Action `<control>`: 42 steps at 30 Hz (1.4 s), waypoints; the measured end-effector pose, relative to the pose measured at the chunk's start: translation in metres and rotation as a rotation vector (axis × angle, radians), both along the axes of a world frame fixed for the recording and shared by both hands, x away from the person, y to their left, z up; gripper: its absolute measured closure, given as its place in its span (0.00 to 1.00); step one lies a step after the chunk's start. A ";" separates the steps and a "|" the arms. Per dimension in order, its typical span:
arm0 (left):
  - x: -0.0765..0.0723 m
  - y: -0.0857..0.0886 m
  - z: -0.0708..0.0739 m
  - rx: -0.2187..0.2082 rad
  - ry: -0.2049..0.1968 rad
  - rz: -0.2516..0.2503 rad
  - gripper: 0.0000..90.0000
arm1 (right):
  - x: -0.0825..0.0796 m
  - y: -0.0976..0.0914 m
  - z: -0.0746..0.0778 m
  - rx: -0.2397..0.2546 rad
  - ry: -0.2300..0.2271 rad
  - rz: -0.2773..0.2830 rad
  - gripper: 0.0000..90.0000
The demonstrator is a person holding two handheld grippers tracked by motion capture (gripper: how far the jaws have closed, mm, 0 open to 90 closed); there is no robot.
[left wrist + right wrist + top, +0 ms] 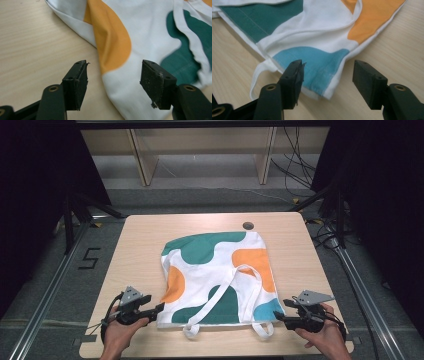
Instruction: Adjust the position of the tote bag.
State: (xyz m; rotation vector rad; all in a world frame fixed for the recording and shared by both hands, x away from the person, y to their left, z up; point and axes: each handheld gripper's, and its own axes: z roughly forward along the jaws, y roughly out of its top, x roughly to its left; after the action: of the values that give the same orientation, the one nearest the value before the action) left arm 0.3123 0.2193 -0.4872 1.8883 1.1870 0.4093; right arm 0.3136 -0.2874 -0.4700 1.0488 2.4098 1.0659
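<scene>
A white tote bag point(215, 270) with green, orange and blue patches lies flat on the wooden table point(145, 240). Its two white handles point(240, 290) trail toward the near edge. My left gripper point(161, 307) sits at the bag's near left corner. In the left gripper view it point(113, 72) is open, with the bag's edge point(140, 32) lying between the jaws and not pinched. My right gripper point(276, 317) is at the near right corner. In the right gripper view it point(327, 72) is open too, and the blue corner of the bag point(317, 60) lies loose between its jaws.
A round cable hole point(248, 225) sits in the table's far edge just behind the bag. Bare wood runs along both sides of the bag. Black stands and cables point(300, 165) flank the table, and a wooden frame point(142, 160) stands beyond it.
</scene>
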 end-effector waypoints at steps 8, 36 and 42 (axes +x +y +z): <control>-0.022 -0.004 -0.004 0.043 0.007 -0.067 0.36 | -0.002 0.000 -0.010 -0.117 0.015 0.065 0.44; -0.035 0.003 -0.005 0.062 0.029 -0.078 0.36 | 0.010 0.016 0.008 -0.063 -0.159 0.043 0.87; -0.037 0.001 -0.005 0.058 0.030 -0.127 0.35 | 0.015 0.008 0.011 0.003 -0.164 0.011 0.88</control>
State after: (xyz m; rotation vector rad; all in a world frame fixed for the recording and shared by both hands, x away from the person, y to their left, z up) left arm 0.2757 0.2200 -0.4925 2.0135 1.0778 0.3508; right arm 0.3289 -0.2797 -0.4590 0.9130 2.2871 1.1135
